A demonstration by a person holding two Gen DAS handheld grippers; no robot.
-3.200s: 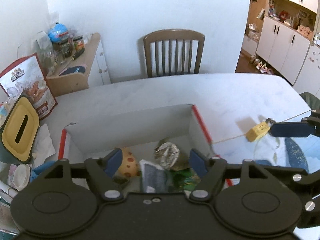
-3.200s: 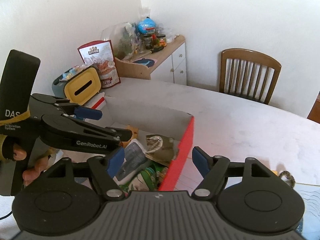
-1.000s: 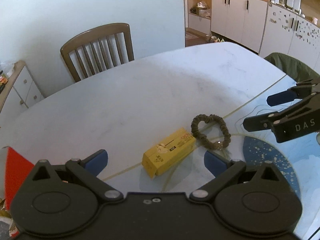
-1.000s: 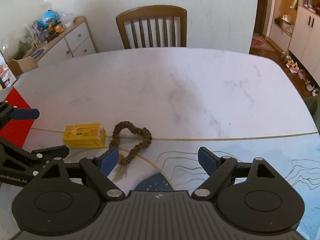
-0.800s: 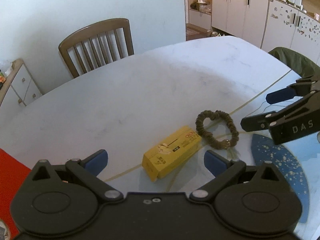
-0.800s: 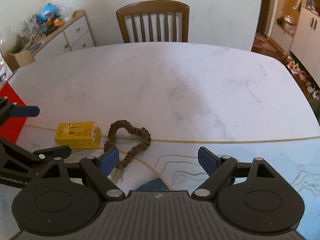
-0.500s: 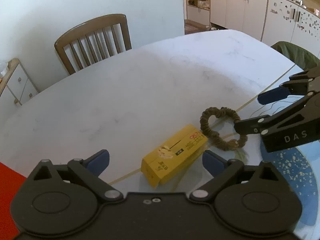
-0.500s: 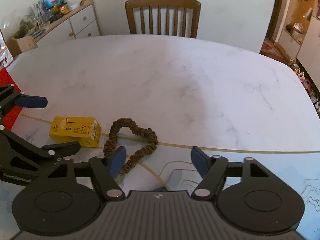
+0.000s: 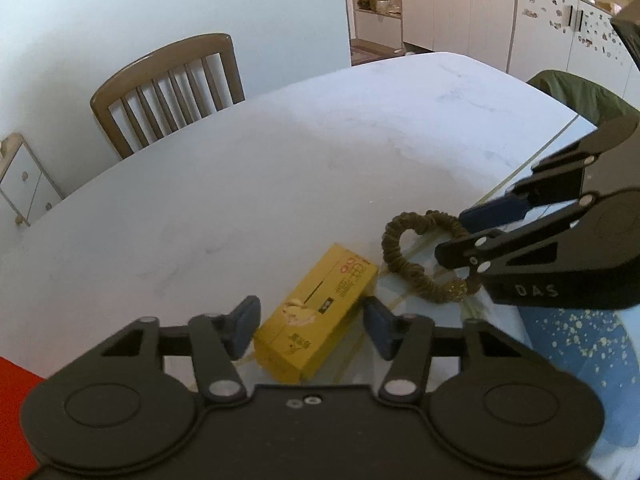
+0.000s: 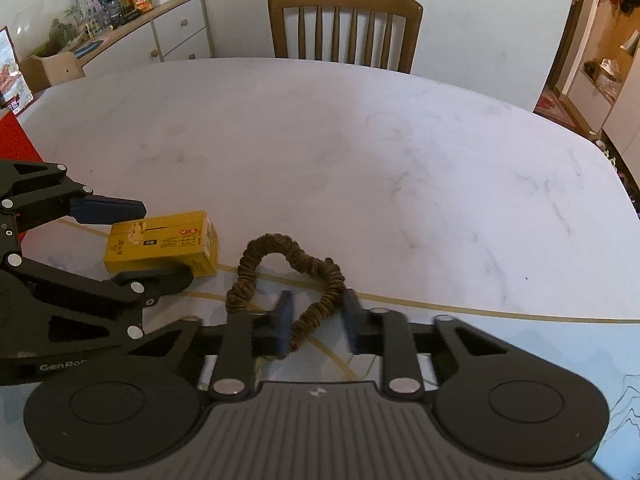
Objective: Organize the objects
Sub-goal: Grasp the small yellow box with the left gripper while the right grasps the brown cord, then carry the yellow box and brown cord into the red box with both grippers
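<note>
The left gripper point(image 9: 310, 330) straddles the near end of a yellow box point(image 9: 318, 314) lying flat on the marble worktop point(image 10: 360, 152), its jaws apart with 1 blue pad on each side, a little clear of the carton; just beside it, the right gripper point(image 10: 316, 322) brackets the near loop of a brown fabric scrunchie point(image 10: 288, 276), jaws narrowed around the band though not visibly pinching it; the scrunchie rests across a thin gold line in the worktop, a short way to the right of the box and not touching it; a red edge point(image 10: 16, 140) shows at the far left; beyond the 2 objects the pale surface runs bare to a wooden chair point(image 10: 344, 26) against the white wall, with a cluttered sideboard point(image 10: 132, 28) to its left
</note>
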